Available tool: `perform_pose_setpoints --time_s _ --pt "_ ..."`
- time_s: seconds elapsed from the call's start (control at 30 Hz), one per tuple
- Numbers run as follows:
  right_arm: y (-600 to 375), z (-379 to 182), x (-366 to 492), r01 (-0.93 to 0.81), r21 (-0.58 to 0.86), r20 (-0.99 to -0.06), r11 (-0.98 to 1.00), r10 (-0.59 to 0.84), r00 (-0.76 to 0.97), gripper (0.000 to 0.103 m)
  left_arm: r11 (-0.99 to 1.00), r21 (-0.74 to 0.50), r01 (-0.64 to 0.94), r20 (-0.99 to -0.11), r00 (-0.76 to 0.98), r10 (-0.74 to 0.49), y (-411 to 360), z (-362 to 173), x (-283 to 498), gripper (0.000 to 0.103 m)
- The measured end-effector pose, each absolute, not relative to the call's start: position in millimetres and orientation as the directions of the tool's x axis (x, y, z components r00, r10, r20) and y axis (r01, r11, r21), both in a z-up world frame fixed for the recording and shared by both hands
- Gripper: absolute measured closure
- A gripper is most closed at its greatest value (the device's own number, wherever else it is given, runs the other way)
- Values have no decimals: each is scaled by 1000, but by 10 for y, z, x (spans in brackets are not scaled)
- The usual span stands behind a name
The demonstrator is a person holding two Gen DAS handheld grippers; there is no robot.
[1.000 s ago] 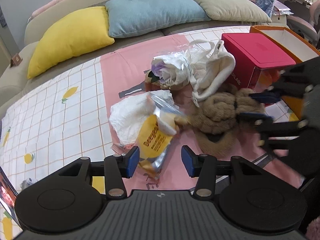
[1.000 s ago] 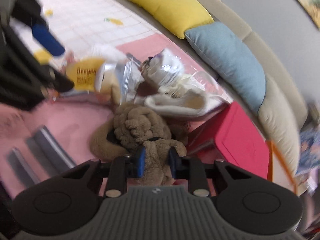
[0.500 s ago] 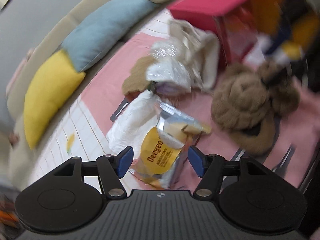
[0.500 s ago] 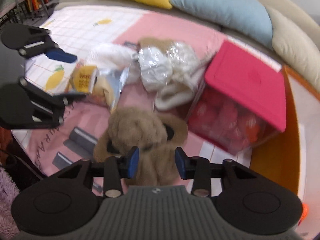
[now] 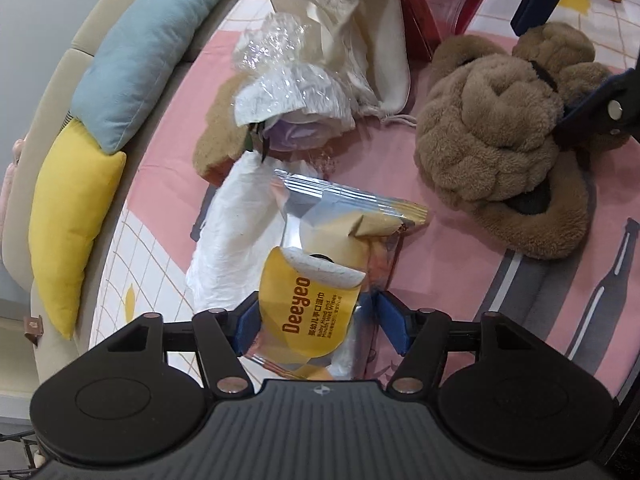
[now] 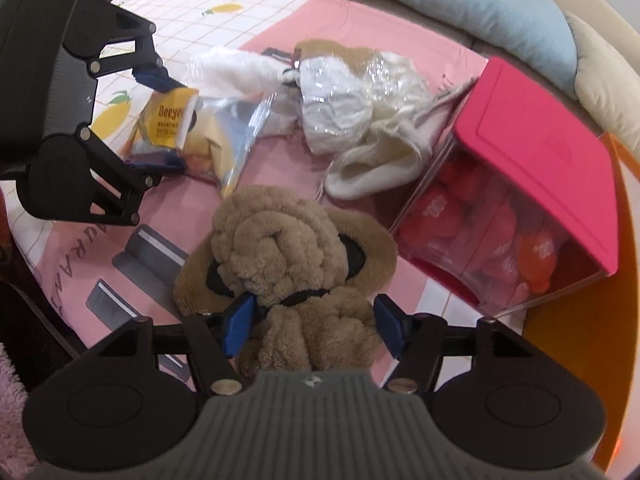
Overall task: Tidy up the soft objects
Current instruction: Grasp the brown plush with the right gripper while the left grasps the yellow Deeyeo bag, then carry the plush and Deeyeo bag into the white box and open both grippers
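The plush dog (image 6: 288,264) lies on the pink cloth (image 6: 280,176) in front of me, its body between my right gripper's (image 6: 316,326) blue pads (image 6: 239,322). Those jaws are opening; the left pad is against the fur, the right pad stands clear of it, so I count the dog as released. The wipes pack (image 5: 308,316) in its clear pouch lies to the dog's left, partly over a white tissue heap (image 5: 236,240). My left gripper (image 5: 320,326) straddles the pack's near end with jaws spread wide, and I cannot tell whether its pads touch the pouch. Beyond the pack is a crinkled plastic bundle (image 5: 288,92) resting against a cream drawstring bag (image 5: 360,32). To the dog's right stands a clear box (image 6: 500,264) with a red lid (image 6: 540,152), holding red and orange items. An orange tray (image 6: 580,360) borders the box. Yellow (image 5: 64,216) and blue (image 5: 144,48) cushions line the sofa behind.
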State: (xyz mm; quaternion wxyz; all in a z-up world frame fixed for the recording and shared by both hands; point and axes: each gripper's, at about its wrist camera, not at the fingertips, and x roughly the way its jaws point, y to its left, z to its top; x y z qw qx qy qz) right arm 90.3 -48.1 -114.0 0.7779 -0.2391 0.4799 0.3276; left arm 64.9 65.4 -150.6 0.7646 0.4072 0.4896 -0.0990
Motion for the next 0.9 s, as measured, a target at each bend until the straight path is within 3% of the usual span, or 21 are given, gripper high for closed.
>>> perform_pose_setpoints --time_s 0.17,0.37,0.5,0.67,0.9 --pt "-469 -1277 946 -735 -45 -918 676 264 298 37 692 501 520 -839 489 240 661 -1496 700 31" --pt "-483 -1363 993 -706 18 -928 708 275 252 45 705 488 514 -845 480 235 678 -1486 718 36" --pt "-493 -1364 1015 -697 35 -930 716 278 239 48 752 443 487 -868 444 223 705 -1434 771 48" --pt "-519 -1304 1032 -692 47 -925 720 293 242 54 832 386 399 -875 444 193 767 -1315 794 57" --pt "-631 -1084 996 -675 70 -908 735 328 262 56 927 291 234 -862 484 149 831 -970 662 58"
